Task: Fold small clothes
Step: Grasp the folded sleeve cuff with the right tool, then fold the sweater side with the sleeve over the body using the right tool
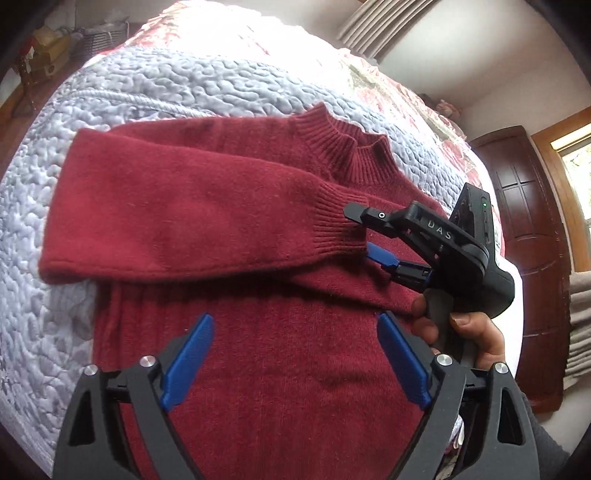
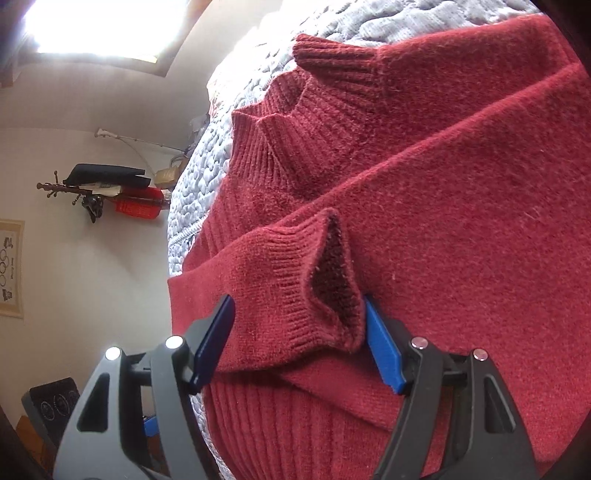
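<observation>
Red sweater (image 1: 258, 332) flat on bed quilt (image 1: 147, 85), sleeve folded across chest. Left tongs (image 1: 295, 354) wide open, empty, above body. Right tongs (image 2: 299, 343) part open around sleeve cuff (image 2: 314, 288); grip apparently loose.

A bedroom in a home.

A bed fills most of the left wrist view, covered with a pale grey quilted bedspread (image 1: 155, 92) and, further back, a red-and-white floral quilt (image 1: 399, 96). Beyond the bed stand a dark panelled wooden door (image 1: 524, 221) and a window with a wooden frame (image 1: 572, 147); pleated curtains (image 1: 373, 26) hang near the ceiling. At the far corner, a wicker basket (image 1: 103, 38) sits among household clutter. The right wrist view shows a plain cream wall with a wooden coat rack (image 2: 107, 188) carrying dark and red items, a framed picture (image 2: 11, 266), and a bright window (image 2: 99, 26) above.
</observation>
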Motion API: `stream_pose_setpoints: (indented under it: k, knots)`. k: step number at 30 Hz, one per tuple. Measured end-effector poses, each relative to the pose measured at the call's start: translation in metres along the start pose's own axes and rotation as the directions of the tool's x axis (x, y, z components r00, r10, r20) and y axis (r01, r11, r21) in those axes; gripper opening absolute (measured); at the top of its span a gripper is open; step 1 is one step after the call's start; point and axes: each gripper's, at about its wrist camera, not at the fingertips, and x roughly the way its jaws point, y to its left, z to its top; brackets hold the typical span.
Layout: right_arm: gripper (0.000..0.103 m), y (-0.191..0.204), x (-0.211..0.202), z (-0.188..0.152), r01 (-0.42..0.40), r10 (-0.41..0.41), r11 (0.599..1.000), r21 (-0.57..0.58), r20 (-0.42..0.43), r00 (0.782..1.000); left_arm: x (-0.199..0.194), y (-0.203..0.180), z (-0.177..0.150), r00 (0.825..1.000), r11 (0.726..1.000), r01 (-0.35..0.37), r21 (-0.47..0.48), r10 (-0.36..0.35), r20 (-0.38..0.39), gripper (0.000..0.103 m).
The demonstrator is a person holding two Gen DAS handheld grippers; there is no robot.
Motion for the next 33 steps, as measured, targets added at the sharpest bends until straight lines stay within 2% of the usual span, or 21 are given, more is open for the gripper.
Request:
stream_pose_setpoints:
  k: [8,12,14,16,17,18,23,33]
  knots:
    - [0.067,0.019,0.02,0.006,0.014,-0.013,0.999,-0.039,0.011,1.0,-0.021,0.018,0.004,1.0,1.0,-0.023,-0.019,0.023,0.012,0.097]
    - [0.049,0.027,0.023,0.007,0.04,-0.039,0.996,-0.075,0.007,0.999,-0.024,0.03,0.004,1.0,0.999,-0.02,-0.033,0.021,0.014,0.097]
    - [0.043,0.03,0.022,0.007,0.048,-0.048,0.996,-0.079,0.008,0.999,-0.027,0.034,0.005,1.0,0.999,-0.025,-0.037,0.026,0.017,0.097]
    - [0.031,0.036,0.022,0.007,0.059,-0.059,0.994,-0.094,0.008,0.998,-0.03,0.039,0.005,0.999,0.999,-0.029,-0.043,0.03,0.022,0.097]
    - [0.018,0.038,0.021,0.008,0.067,-0.067,0.992,-0.106,0.009,0.998,-0.032,0.041,0.005,0.999,0.998,-0.032,-0.047,0.034,0.028,0.097]
    - [0.01,0.041,0.02,0.008,0.076,-0.075,0.99,-0.118,0.012,0.997,-0.033,0.043,0.006,0.999,0.998,-0.036,-0.049,0.037,0.033,0.097]
    - [0.006,0.054,0.012,0.01,0.097,-0.095,0.984,-0.152,0.023,0.995,-0.038,0.049,0.005,0.998,0.997,-0.053,-0.064,0.055,0.028,0.097]
    - [0.006,0.068,-0.021,0.019,0.117,-0.105,0.98,-0.161,0.078,0.991,-0.053,0.047,0.003,0.997,0.996,-0.072,-0.06,0.074,0.036,0.097]
